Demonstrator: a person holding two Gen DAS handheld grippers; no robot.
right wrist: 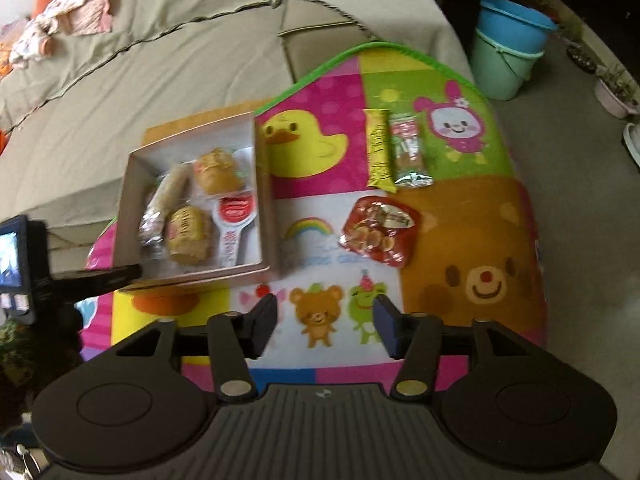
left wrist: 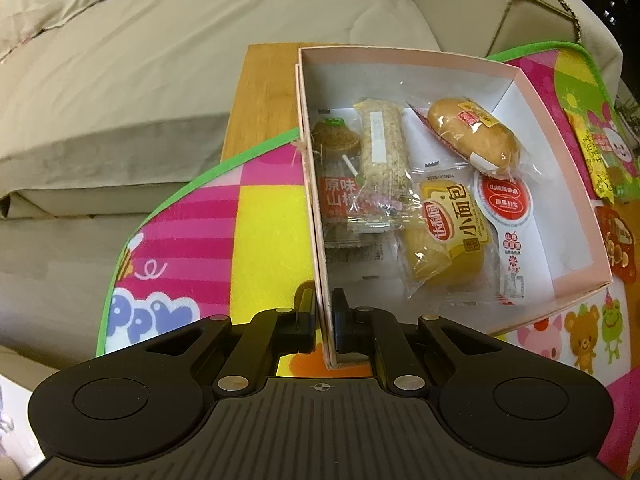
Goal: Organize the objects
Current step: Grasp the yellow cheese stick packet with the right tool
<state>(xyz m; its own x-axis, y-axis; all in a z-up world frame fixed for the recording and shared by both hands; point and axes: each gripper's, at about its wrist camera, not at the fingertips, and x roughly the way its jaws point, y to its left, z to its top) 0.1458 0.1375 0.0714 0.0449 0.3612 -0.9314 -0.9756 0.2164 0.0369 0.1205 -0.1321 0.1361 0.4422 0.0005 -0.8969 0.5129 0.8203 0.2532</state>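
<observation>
A: Where's the pink box (left wrist: 560,128)?
B: On the cartoon mat (right wrist: 460,216), snacks inside; the left hand-held gripper (left wrist: 323,316) pinches its near wall.
A: And the right hand-held gripper (right wrist: 325,326)?
B: Jaws apart, empty, above the mat. The red packet (right wrist: 378,230), yellow bar (right wrist: 378,148) and clear packet (right wrist: 410,156) lie outside the box.

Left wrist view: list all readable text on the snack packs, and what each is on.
"小面包": yellow bread pack in the pink box.
"原味山楂": red-label hawthorn pack.
"原果打浆": red-and-white spoon-shaped pack; its other print is too small.
Date stamp above the bread: blurred.
Mat lettering: partly hidden.
</observation>
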